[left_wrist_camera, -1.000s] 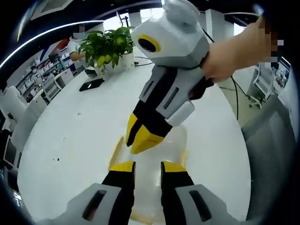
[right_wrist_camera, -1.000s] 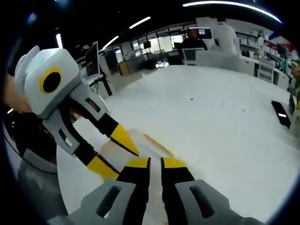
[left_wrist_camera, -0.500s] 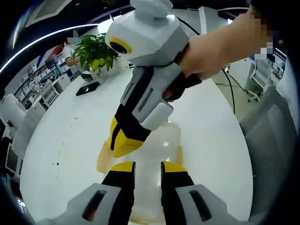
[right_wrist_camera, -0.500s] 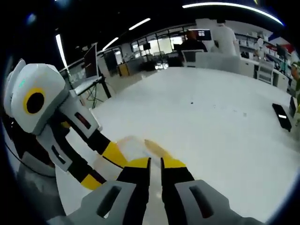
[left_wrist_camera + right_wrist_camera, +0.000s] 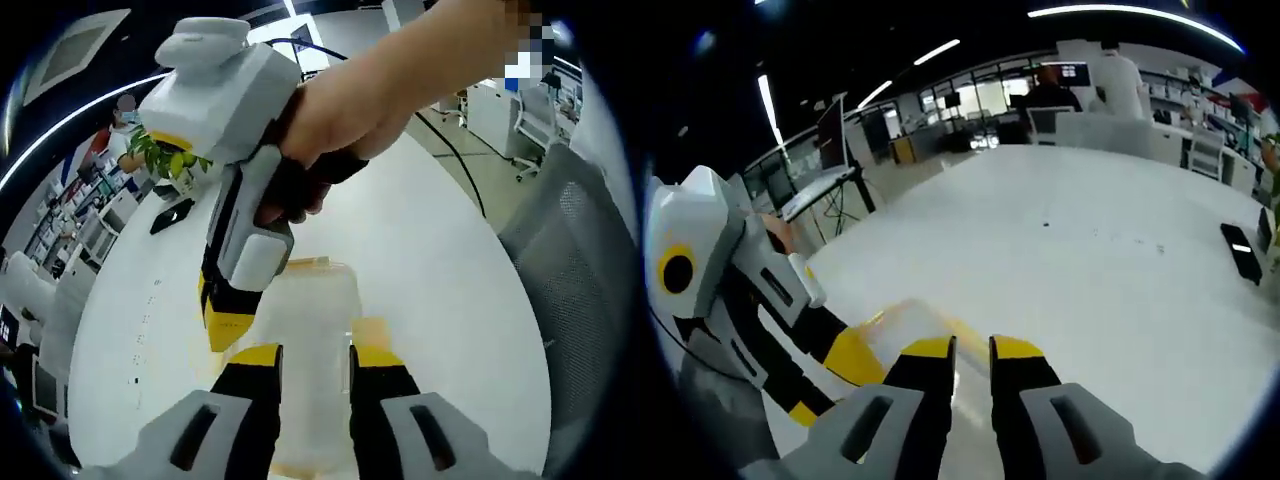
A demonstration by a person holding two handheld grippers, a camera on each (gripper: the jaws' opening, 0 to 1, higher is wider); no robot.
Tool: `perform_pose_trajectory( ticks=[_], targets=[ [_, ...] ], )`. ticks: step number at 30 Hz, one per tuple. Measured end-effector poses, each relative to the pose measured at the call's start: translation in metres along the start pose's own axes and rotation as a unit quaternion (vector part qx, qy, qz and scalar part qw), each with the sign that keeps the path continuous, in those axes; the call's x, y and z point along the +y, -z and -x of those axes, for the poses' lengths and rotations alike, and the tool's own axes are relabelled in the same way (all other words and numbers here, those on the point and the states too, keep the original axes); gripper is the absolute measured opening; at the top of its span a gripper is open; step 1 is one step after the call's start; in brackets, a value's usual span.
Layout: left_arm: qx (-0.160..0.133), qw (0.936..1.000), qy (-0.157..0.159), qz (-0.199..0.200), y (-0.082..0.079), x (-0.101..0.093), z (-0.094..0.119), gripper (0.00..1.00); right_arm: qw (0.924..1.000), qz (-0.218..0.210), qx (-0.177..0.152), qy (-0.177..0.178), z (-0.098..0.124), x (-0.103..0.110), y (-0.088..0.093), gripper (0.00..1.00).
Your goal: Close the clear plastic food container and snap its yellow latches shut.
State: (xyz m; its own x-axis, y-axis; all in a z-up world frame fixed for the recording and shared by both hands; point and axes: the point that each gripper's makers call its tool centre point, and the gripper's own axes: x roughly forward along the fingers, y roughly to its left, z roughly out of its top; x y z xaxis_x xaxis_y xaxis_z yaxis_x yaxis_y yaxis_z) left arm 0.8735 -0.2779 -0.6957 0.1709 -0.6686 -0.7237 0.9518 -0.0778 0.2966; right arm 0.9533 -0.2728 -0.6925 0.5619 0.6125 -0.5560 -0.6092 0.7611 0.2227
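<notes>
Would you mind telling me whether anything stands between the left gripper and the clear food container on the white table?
Nothing visible does. In the left gripper view the left gripper is right over the clear container. The right gripper comes down at the container's side, beside that path, not across it.

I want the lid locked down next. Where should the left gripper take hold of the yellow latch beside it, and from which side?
Judging from the left gripper view, take the yellow latch at its free outer edge, coming from outside the clear container. It sits as a flap along the container's side wall, right by the left gripper, so pushing it inward toward the wall should likely snap it.
</notes>
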Motion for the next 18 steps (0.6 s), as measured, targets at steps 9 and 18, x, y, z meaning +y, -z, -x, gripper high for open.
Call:
perform_pose_trajectory(
  ticks=[9,18],
  targets=[
    [0.008,0.9995,-0.004,-0.031,-0.002,-0.006,-0.001,0.27,0.9995,0.012,0.025,-0.014,-0.004,0.001,0.006,0.18],
    [0.029,0.9973,-0.007,-0.067,0.011,-0.013,-0.008,0.27,0.9967,0.046,0.06,-0.032,-0.005,0.001,0.012,0.19]
  ],
)
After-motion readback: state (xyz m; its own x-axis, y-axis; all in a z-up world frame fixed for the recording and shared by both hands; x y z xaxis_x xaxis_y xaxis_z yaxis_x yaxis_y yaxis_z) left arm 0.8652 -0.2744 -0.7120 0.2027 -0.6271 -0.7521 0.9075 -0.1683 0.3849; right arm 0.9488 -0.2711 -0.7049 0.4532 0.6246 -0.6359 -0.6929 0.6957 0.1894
